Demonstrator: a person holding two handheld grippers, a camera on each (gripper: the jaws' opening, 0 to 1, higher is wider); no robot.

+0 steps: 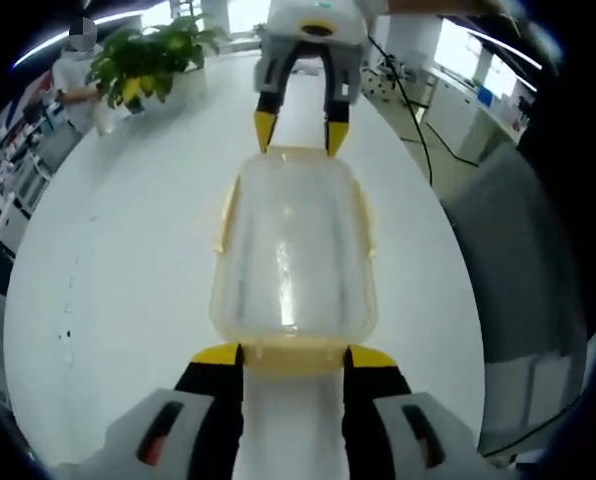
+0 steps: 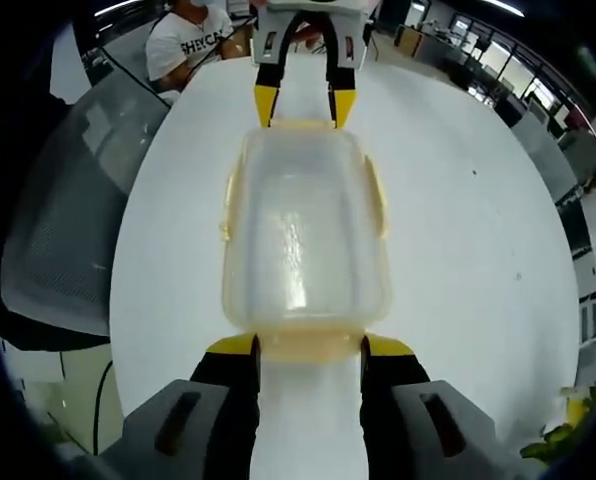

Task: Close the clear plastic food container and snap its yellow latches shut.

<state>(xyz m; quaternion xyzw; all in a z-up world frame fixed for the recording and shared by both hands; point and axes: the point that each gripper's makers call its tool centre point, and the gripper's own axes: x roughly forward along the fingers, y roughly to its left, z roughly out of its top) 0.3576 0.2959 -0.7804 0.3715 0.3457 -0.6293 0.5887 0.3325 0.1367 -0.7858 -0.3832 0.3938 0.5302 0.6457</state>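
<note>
While lying lidded on tabletop (image 1: 128, 220), container (image 1: 293, 250) flanked endwise: left hand-held gripper (image 1: 293, 358) and right hand-held gripper (image 2: 308, 347) spread wide at yellow end latches, poised for snapping.

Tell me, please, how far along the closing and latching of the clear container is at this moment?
Done: the lid sits on the clear container on the white table. In hand: the left gripper and right gripper stand open at opposite short ends, fingers either side of the yellow end latches. Left: the side latches look flared outward, apparently unsnapped; whether the end latches are locked cannot be told.
</note>
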